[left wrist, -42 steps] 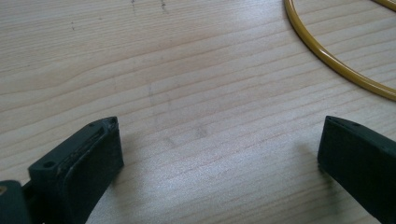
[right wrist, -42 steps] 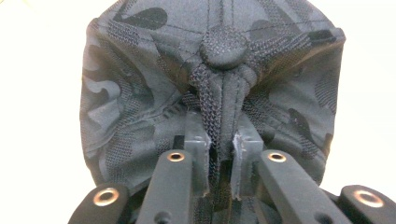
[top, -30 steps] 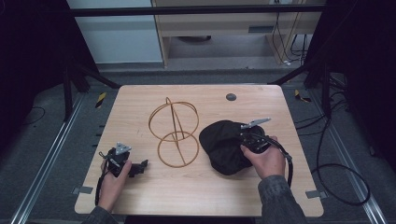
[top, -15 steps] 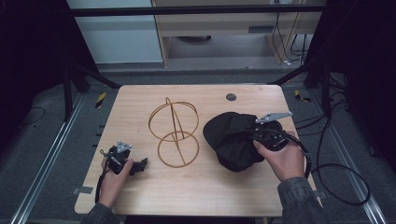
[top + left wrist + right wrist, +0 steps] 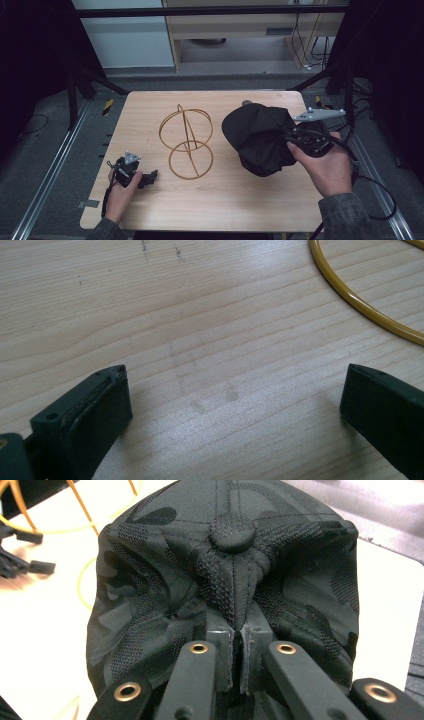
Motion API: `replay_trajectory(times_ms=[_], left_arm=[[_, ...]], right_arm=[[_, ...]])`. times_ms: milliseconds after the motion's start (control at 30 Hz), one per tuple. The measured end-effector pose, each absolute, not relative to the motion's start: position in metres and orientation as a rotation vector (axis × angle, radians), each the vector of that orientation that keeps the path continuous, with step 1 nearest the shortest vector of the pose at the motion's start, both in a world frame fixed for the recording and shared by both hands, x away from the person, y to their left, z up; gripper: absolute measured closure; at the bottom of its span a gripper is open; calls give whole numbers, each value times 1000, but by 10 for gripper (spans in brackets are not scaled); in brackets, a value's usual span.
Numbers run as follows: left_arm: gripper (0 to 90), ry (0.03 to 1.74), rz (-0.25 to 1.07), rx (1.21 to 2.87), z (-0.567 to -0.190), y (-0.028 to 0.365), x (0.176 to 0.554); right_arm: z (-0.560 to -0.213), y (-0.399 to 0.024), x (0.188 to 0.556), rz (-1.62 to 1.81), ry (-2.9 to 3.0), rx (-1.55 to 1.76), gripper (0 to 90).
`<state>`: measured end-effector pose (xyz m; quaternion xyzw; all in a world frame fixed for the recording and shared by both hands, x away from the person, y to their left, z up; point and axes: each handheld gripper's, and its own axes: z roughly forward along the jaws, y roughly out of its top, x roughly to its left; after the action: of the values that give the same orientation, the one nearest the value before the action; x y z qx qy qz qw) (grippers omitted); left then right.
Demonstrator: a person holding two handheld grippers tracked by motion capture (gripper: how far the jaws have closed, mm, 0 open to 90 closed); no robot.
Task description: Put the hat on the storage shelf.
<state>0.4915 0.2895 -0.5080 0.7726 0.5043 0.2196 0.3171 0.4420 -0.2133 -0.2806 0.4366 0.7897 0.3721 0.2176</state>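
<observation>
Meanwhile the right gripper [image 5: 239,652], pinched shut on the black cap's [image 5: 260,137] crown, held it right of the wire stand [image 5: 186,142].

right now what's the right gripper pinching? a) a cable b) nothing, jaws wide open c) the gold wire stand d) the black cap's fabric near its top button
d: in the right gripper view the right gripper has its jaws pressed together on a fold of the black cap, just below the top button; the gold wire stand stands apart on the table.
</observation>
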Motion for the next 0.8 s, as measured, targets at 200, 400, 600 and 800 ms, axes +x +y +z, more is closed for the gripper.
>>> replay_trajectory(times_ms=[200, 400, 600, 800], left_arm=[[0, 1328, 578, 2033, -508, 290, 491], [0, 1328, 578, 2033, -508, 289, 491], [0, 1327, 578, 2035, -508, 290, 491], [0, 1328, 577, 2036, -508, 290, 491]], right_arm=[[-264, -217, 432, 1097, 2140, 1196, 859], [-247, -213, 428, 1135, 2107, 1179, 859], [-232, -205, 430, 1167, 2092, 1143, 860], [-225, -193, 433, 1191, 2085, 1124, 860]])
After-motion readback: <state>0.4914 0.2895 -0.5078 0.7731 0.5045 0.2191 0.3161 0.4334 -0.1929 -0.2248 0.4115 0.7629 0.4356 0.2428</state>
